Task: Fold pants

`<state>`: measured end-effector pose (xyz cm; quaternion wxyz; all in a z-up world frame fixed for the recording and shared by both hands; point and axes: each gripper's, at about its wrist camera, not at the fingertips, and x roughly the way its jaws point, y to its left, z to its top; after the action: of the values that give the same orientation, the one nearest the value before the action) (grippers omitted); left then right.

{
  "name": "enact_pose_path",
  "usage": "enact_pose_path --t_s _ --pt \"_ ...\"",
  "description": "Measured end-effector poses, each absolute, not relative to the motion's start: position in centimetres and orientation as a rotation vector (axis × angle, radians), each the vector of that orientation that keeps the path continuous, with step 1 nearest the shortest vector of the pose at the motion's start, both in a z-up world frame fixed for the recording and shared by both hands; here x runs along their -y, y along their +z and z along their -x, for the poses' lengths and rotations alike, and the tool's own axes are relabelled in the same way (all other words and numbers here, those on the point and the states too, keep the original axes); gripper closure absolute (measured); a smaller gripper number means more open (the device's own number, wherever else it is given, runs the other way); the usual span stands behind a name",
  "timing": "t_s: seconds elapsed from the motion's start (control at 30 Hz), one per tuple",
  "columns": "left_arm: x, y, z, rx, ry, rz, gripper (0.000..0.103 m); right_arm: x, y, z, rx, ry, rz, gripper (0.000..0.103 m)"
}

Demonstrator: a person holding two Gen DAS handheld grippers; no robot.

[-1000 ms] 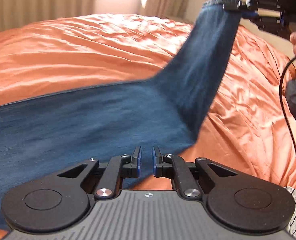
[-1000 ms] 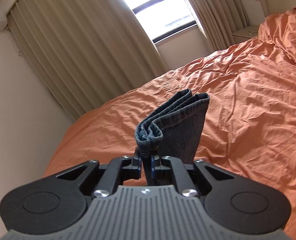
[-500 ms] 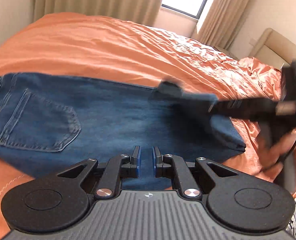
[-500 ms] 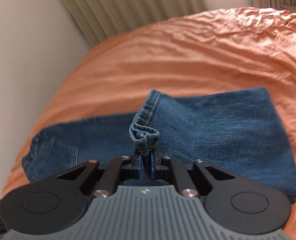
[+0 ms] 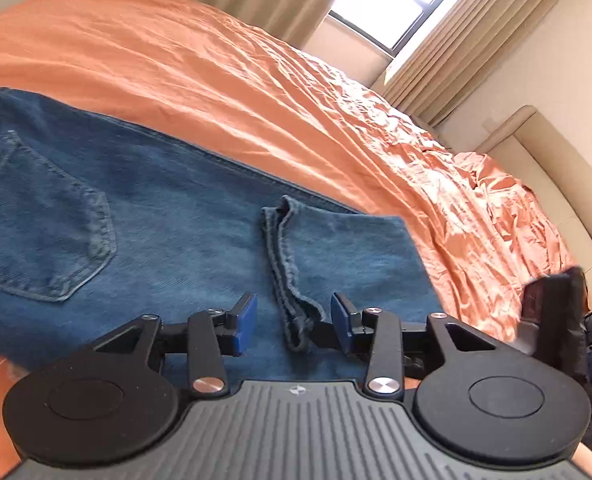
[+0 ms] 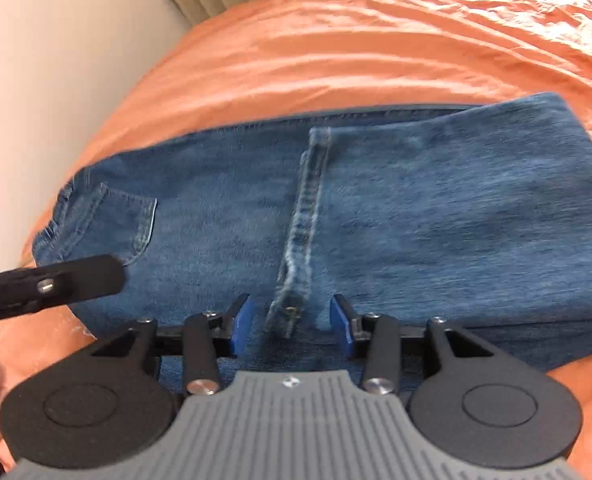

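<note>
Blue jeans (image 5: 143, 216) lie flat on the orange bed, legs folded back over the upper part. The leg hem (image 5: 283, 272) runs across the middle; a back pocket (image 5: 43, 232) shows at the left. My left gripper (image 5: 293, 322) is open, its jaws either side of the hem's near end. In the right wrist view the jeans (image 6: 436, 216) fill the middle, with the hem (image 6: 302, 224) and pocket (image 6: 123, 220). My right gripper (image 6: 289, 324) is open and empty just above the hem's near end. The left gripper's body (image 6: 51, 280) shows at the left edge.
The orange bedspread (image 5: 255, 80) is wrinkled and stretches far behind the jeans. Curtains and a window (image 5: 384, 4) stand at the back, a beige headboard (image 5: 544, 168) at the right. A white wall (image 6: 35, 60) borders the bed's left side. The right gripper's body (image 5: 556, 308) is at the right.
The right gripper carried the leg hem over, laid it on the upper jeans and opened, letting go. The left gripper opened from nearly shut and sits at the hem.
</note>
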<state>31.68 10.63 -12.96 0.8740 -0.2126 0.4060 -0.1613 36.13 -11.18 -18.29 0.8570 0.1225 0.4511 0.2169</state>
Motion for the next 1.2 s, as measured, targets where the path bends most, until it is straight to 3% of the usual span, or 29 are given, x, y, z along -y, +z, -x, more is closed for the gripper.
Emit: enact_pose_path --t_s 0.4,0.47,0.5,0.53,0.63,0.73,0.87,1.2 --pt "-6.2 -19.4 -41.0 -0.869 -0.249 0.418 0.054 26.5 -16.8 -35.4 -0.819 0.268 -0.245 0.06" --pt "-5.8 -20.0 -41.6 -0.87 -0.246 0.399 0.064 28.4 -17.1 -35.3 -0.804 0.243 -0.237 0.062" --pt "-5.5 -20.1 -41.7 -0.868 -0.241 0.372 0.08 29.2 -17.3 -35.3 -0.799 0.225 -0.22 0.066" --pt "-5.2 -20.0 -41.6 -0.862 -0.233 0.333 0.086 29.8 -17.6 -35.6 -0.799 0.207 -0.196 0.076" --pt "-4.6 -18.7 -40.6 -0.797 -0.273 0.265 0.097 31.2 -18.6 -36.2 -0.798 0.19 -0.161 0.091" --pt "-3.4 -15.4 -39.4 -0.699 -0.317 0.173 0.097 31.8 -19.0 -37.3 -0.785 0.194 -0.157 0.099" --pt "-2.9 -12.9 -40.1 -0.684 -0.322 0.115 0.097 30.9 -18.3 -39.8 -0.738 0.226 -0.144 0.099" --pt "-4.9 -19.5 -43.5 -0.865 -0.254 0.155 0.097 27.2 -20.2 -51.0 -0.721 0.242 -0.077 0.102"
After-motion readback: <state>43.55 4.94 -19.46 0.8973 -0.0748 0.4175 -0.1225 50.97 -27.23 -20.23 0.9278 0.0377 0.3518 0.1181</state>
